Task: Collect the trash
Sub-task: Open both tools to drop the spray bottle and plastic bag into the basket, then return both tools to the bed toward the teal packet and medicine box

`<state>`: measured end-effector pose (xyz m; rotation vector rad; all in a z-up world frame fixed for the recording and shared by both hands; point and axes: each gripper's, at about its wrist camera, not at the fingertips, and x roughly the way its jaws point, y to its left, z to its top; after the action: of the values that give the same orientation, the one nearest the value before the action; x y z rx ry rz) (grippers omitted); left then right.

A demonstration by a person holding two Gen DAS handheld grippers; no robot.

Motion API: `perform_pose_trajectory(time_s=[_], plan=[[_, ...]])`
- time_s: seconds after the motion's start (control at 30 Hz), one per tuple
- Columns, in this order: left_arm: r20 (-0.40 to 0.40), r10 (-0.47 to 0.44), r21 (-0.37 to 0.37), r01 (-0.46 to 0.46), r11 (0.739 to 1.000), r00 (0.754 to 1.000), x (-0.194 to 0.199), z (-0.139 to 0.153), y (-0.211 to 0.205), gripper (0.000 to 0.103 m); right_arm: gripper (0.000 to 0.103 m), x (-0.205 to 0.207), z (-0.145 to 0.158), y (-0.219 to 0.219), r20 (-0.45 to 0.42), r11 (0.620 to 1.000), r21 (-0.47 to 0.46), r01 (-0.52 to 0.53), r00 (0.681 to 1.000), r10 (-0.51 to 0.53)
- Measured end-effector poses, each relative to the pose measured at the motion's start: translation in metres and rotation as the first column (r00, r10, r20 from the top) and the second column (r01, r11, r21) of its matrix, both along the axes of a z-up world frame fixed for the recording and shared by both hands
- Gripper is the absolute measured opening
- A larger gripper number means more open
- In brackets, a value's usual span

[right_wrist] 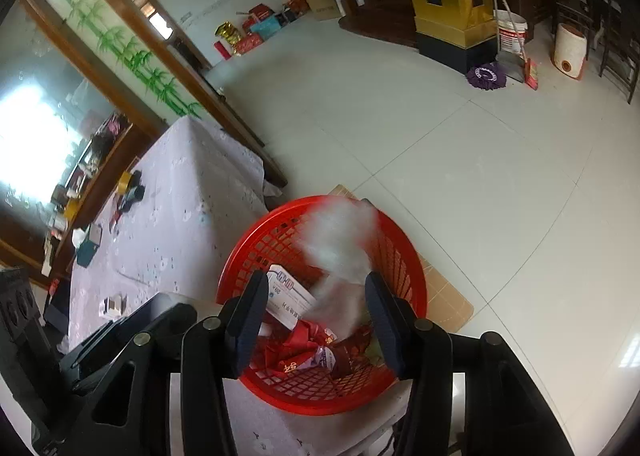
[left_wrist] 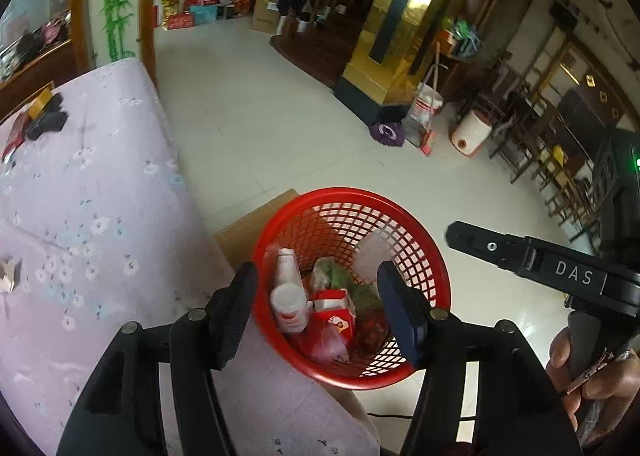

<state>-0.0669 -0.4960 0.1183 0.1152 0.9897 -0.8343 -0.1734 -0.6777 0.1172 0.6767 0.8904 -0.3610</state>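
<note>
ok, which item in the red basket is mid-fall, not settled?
The white crumpled tissue, motion-blurred above the red basket. The white bottle and red wrappers lie sharp on the bottom.

red lattice basket (left_wrist: pixel 400 207); lilac floral tablecloth (left_wrist: pixel 100 195); white bottle (left_wrist: pixel 288 296); pale tiled floor (left_wrist: pixel 280 115); purple mop head (left_wrist: pixel 387 133)

Daylight was soft and even — brightest through the window (right_wrist: pixel 28 143), which blew out white. Glare sheened the floor tiles (right_wrist: pixel 624 356). Fisheye bending curved both views' edges into dark corners — a white scrap (right_wrist: pixel 340 240) smeared with motion blur.
</note>
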Motion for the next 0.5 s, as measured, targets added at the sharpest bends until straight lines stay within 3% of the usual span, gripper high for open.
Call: perform_pose_trajectory(time_s=[0.2,0.5], plan=[[0.017,0.066,0.016,-0.066,0.998,0.998,-0.001,0.002,0.038,0.060,0.055,0.000,0.007,0.011,0.025,1.000,0.017,-0.016,1.000,0.016],[0.073,0.156,0.045,-0.160,0.986,0.985,-0.012,0.009,0.104,0.060,0.055,0.017,0.016,0.078,0.045,0.985,0.031,-0.170,0.985,0.168]])
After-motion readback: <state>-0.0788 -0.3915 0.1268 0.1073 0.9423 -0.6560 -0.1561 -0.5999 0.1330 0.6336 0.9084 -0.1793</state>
